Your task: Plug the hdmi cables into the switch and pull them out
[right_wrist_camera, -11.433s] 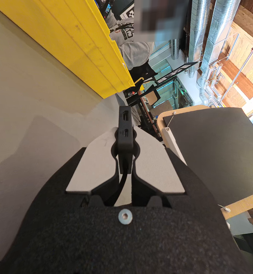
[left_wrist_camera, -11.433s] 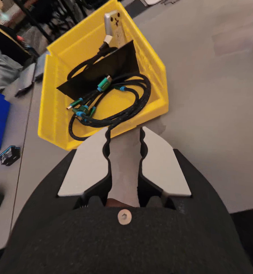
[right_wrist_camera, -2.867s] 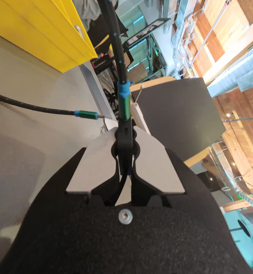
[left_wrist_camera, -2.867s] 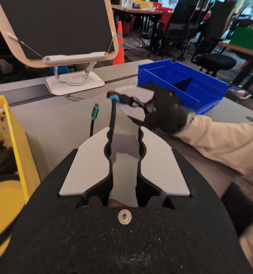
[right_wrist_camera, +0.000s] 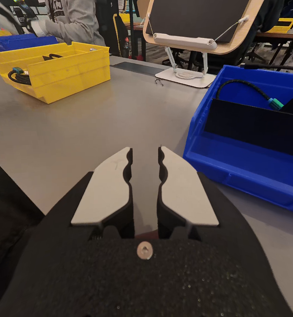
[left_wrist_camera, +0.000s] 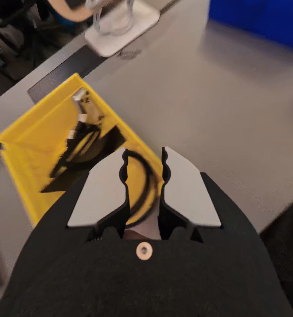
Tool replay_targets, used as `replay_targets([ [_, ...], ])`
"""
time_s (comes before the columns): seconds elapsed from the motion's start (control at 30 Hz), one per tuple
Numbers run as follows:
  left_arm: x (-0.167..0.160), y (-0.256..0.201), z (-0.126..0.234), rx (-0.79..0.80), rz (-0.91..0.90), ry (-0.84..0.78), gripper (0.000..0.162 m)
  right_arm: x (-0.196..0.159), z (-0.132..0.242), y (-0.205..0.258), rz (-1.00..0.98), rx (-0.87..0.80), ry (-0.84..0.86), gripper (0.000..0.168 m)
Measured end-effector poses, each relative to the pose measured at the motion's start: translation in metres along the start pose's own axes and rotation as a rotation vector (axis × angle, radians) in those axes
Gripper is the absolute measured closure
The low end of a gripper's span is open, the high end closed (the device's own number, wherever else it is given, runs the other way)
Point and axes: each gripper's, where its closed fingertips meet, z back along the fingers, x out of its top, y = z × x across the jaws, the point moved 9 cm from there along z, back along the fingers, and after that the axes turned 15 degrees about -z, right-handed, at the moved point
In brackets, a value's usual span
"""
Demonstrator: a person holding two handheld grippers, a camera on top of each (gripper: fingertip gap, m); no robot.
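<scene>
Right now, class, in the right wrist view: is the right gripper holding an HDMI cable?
No: the right gripper has its jaws apart with only bare grey table showing between them, while a cable lies in the blue bin.

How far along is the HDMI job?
Looks partly done: one cable lies in the blue bin, still plugged into a dark block. Nothing in hand: right gripper and left gripper are open. Left hovers above the yellow bin, where cables remain.

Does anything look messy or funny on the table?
A little. A coiled cable with a green plug pokes out through the open front of the yellow bin instead of lying inside. A small black scrap lies loose on the table. Nothing looks spilled or broken.
</scene>
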Motion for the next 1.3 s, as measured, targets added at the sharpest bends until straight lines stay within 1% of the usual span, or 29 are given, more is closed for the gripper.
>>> replay_targets([
  [0.03, 0.001, 0.024, -0.013, -0.016, -0.049, 0.098, 0.123, -0.001, -0.001, -0.001, -0.009, 0.005, 0.003, 0.141],
  [0.07, 0.002, 0.046, -0.027, -0.039, -0.083, 0.184, 0.116, -0.001, -0.002, -0.002, -0.025, 0.015, 0.007, 0.14],
  [0.13, 0.003, 0.081, -0.057, -0.131, -0.117, 0.309, 0.109, -0.002, -0.004, -0.002, -0.053, 0.033, 0.015, 0.14],
  [0.2, 0.002, 0.106, -0.086, -0.246, -0.115, 0.388, 0.107, -0.003, -0.006, -0.002, -0.058, 0.044, 0.022, 0.14],
  [0.23, 0.0, 0.116, -0.099, -0.313, -0.093, 0.416, 0.103, -0.004, -0.006, -0.002, -0.052, 0.045, 0.026, 0.14],
  [0.3, -0.005, 0.13, -0.124, -0.425, -0.022, 0.447, 0.101, -0.005, -0.007, -0.002, -0.036, 0.044, 0.035, 0.14],
  [0.37, -0.011, 0.14, -0.144, -0.482, 0.035, 0.473, 0.1, -0.006, -0.008, -0.003, -0.037, 0.052, 0.04, 0.14],
  [0.47, -0.021, 0.144, -0.164, -0.523, 0.079, 0.518, 0.098, -0.008, -0.006, -0.004, -0.064, 0.063, 0.045, 0.14],
  [0.53, -0.025, 0.141, -0.173, -0.555, 0.083, 0.554, 0.098, -0.009, -0.004, -0.005, -0.077, 0.067, 0.048, 0.14],
  [0.67, -0.031, 0.129, -0.186, -0.585, 0.037, 0.644, 0.101, -0.01, -0.001, -0.005, -0.085, 0.076, 0.048, 0.14],
  [0.7, -0.031, 0.128, -0.188, -0.598, 0.048, 0.655, 0.105, -0.009, -0.001, -0.005, -0.085, 0.076, 0.047, 0.14],
  [0.73, -0.031, 0.129, -0.189, -0.598, 0.05, 0.664, 0.113, -0.009, -0.001, -0.005, -0.084, 0.076, 0.047, 0.14],
  [0.77, -0.033, 0.13, -0.189, -0.583, 0.031, 0.673, 0.125, -0.009, -0.001, -0.004, -0.084, 0.077, 0.05, 0.14],
  [0.8, -0.035, 0.133, -0.188, -0.551, 0.005, 0.679, 0.146, -0.009, -0.001, -0.004, -0.084, 0.078, 0.053, 0.14],
  [0.93, -0.035, 0.14, -0.176, -0.493, -0.002, 0.592, 0.148, -0.009, -0.001, -0.001, -0.078, 0.08, 0.052, 0.14],
  [1.07, -0.028, 0.148, -0.148, -0.441, -0.022, 0.47, 0.148, -0.009, -0.001, 0.001, -0.073, 0.084, 0.053, 0.14],
  [1.17, -0.017, 0.155, -0.117, -0.41, -0.026, 0.357, 0.148, -0.008, -0.001, 0.003, -0.065, 0.088, 0.05, 0.14],
  [1.3, 0.012, 0.171, -0.062, -0.326, -0.035, 0.158, 0.149, -0.007, -0.001, 0.007, -0.047, 0.093, 0.044, 0.141],
])
